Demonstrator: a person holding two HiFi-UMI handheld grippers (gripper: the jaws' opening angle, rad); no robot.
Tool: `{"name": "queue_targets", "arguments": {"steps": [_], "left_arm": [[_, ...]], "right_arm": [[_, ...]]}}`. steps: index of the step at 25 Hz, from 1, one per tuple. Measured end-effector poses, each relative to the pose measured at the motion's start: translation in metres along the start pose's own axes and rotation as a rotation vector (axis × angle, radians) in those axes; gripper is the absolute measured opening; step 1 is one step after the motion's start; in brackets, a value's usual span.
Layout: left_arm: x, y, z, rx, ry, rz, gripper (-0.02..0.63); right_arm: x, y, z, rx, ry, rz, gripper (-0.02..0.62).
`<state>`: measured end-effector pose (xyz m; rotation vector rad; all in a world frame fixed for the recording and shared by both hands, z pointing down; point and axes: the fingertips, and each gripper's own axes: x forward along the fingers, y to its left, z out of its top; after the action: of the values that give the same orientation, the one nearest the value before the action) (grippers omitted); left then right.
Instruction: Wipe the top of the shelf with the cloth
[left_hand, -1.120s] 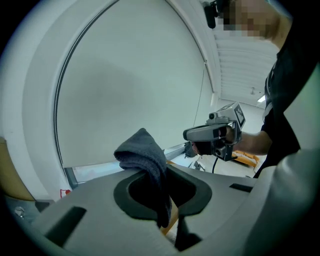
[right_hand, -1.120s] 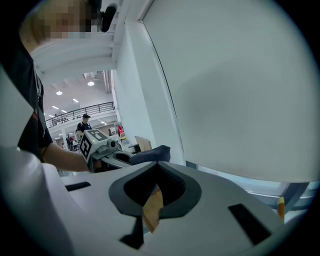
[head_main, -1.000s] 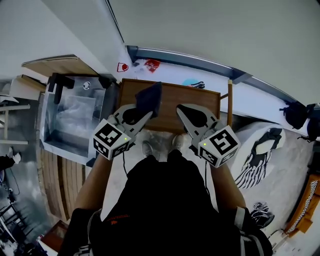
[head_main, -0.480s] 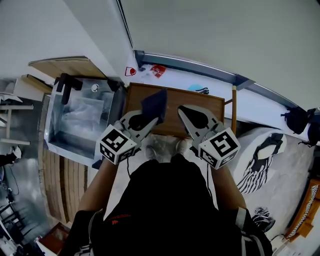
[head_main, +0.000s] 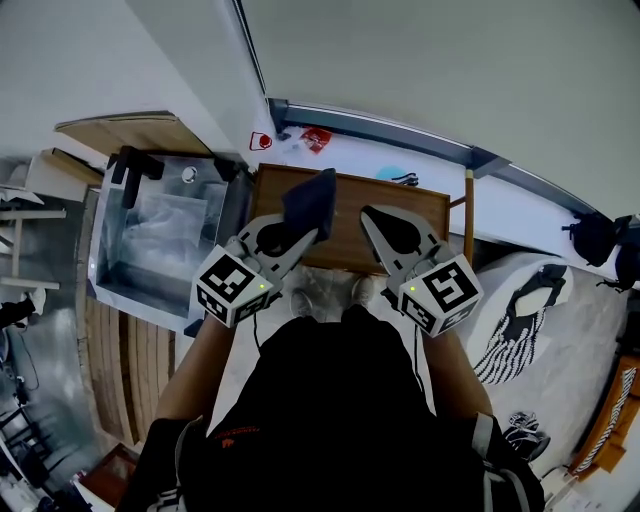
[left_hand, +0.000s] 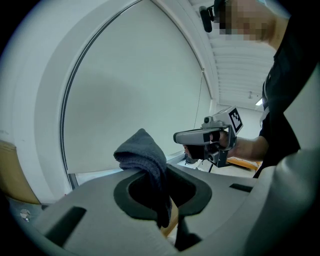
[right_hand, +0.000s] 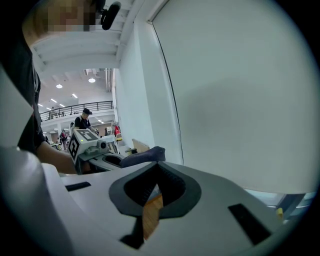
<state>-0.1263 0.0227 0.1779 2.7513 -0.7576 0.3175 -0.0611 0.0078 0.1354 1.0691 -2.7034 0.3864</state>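
- Your left gripper (left_hand: 159, 175) is clamped on the cloth (left_hand: 142, 150), a dark grey fold that bunches above the jaws and hangs down between them.
- Your right gripper (right_hand: 157, 165) has its jaws tip to tip and holds nothing.
- The cloth sits over the left part of the wooden shelf (head_main: 350, 225) top; I cannot tell whether they touch.

A brown, rectangular wooden shelf top (head_main: 345, 205) stands against a white wall. The grey left gripper (head_main: 300, 232) reaches over the front edge of the shelf's left half and grips a dark blue-grey cloth (head_main: 312, 198) at its tips. Whether the cloth touches the wood cannot be told. The grey right gripper (head_main: 372, 215) points across the front edge of the right half, its tips together, empty.
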Motion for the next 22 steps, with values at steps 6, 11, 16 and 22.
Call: {"name": "queue_targets", "arguments": {"steps": [6, 11, 16, 22], "left_arm": [[0.009, -0.002, 0.005, 0.01, -0.003, -0.013, 0.054], [0.013, -0.004, 0.007, 0.014, -0.007, -0.021, 0.054], [0.014, -0.004, 0.006, 0.01, -0.006, -0.016, 0.054], [0.013, -0.002, 0.003, 0.0, -0.004, -0.004, 0.054]], "right_arm": [[0.0, -0.005, -0.005, 0.004, 0.009, -0.004, 0.003], [-0.002, -0.006, -0.006, 0.003, 0.012, -0.005, 0.003], [-0.003, -0.007, -0.009, 0.002, 0.021, -0.001, 0.004], [-0.003, -0.008, -0.013, 0.012, 0.028, 0.003, 0.003]]}}
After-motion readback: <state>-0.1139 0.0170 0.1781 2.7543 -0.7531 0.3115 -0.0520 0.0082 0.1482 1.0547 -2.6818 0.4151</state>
